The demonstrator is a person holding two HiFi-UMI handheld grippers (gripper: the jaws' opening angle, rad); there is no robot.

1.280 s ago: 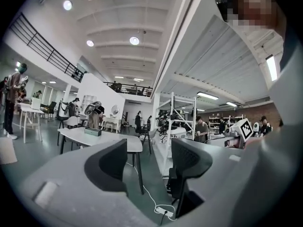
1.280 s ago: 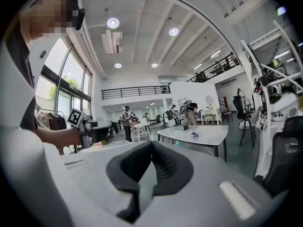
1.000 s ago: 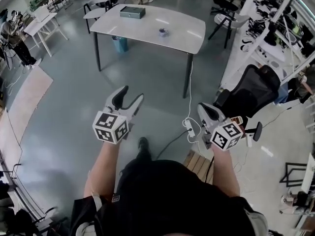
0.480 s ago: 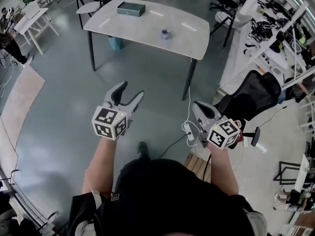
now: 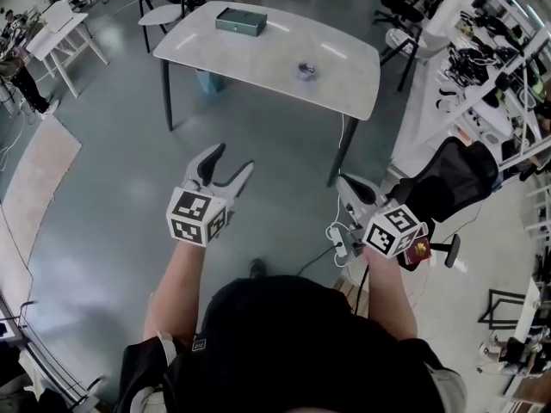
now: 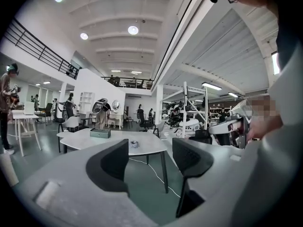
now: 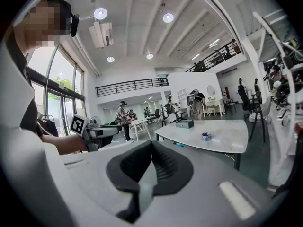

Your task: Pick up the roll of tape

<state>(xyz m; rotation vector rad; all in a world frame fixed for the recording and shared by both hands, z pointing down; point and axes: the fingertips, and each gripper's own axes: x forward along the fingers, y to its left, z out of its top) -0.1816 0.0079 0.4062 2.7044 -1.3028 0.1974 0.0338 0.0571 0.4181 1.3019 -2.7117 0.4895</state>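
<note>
The person stood on the open floor with both tools held out in front. The left claw (image 5: pixel 225 169) was spread wide, its two dark pads well apart with nothing between them. The right claw (image 5: pixel 346 185) was pressed together on nothing, its pads meeting in a closed seam.

The small bluish roll of tape (image 5: pixel 307 70) lay well ahead of both claws, out of reach, on the pale rounded tabletop (image 5: pixel 258 52). From the left claw (image 6: pixel 150 152) the roll (image 6: pixel 134 144) showed far off, just above the gap between the pads. From the right claw (image 7: pixel 150 148) it (image 7: pixel 206 136) sat ahead and off to the right. A flat grey-green rectangular box (image 5: pixel 241 21) rested farther back on the same table, well apart from the roll and beyond it from either claw.

The pick-up had not begun, I'd say; the table had to be reached first. The roll looked light and stiff, a hard ring that should not crush. On that smooth top it might skid if nudged. It was too small to tell its core clearly. I'd take it across the outer rim from above, or with one pad inside the hole; the open left claw seemed readier for that
</note>
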